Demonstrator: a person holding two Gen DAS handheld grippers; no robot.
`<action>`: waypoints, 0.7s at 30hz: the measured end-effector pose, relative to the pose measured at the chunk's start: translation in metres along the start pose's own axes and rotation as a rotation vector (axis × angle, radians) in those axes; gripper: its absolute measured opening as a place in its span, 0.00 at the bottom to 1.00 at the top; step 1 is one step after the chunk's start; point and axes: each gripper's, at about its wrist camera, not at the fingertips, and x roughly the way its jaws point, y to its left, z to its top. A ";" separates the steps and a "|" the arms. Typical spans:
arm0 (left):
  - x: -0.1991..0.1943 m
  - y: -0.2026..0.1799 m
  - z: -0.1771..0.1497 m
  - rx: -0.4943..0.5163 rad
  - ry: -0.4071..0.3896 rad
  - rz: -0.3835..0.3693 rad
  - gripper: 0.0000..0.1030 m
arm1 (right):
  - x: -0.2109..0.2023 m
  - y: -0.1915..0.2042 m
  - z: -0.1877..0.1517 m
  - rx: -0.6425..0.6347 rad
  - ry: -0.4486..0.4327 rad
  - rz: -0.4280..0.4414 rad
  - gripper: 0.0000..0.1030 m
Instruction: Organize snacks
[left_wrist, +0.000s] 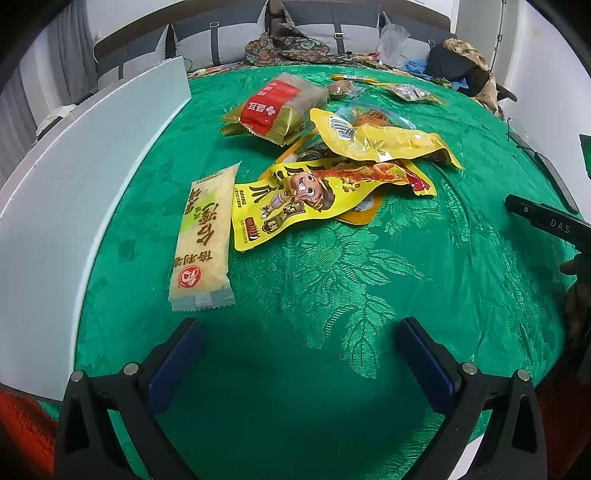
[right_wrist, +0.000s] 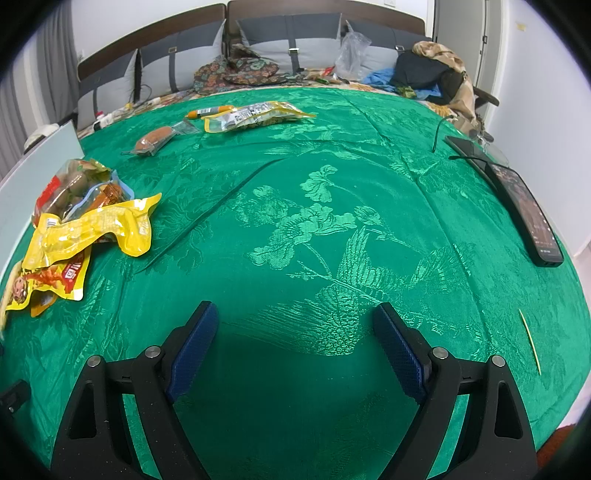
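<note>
Both tongs (left_wrist: 299, 354) (right_wrist: 295, 343) gape over bare green cloth (right_wrist: 332, 206).

A green floral-patterned cloth (right_wrist: 332, 221) is covering the table. Behind it a bed is standing with a padded grey headboard (right_wrist: 295, 37) framed in dark wood, patterned fabric (right_wrist: 236, 74) and a heap of clothes (right_wrist: 432, 74) lying on it. White walls (right_wrist: 535, 92) are closing the room, a grey curtain (right_wrist: 55, 55) is hanging at the left, and even light is falling throughout.
</note>
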 end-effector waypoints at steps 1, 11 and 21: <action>0.000 0.000 0.000 0.001 0.003 -0.001 1.00 | 0.000 0.000 0.000 0.000 0.000 0.000 0.87; -0.032 0.014 0.020 -0.019 -0.084 -0.009 1.00 | 0.000 0.000 0.000 0.000 0.001 -0.001 0.87; -0.022 0.062 0.066 -0.136 -0.025 -0.075 1.00 | 0.001 0.002 0.001 0.000 0.002 -0.001 0.87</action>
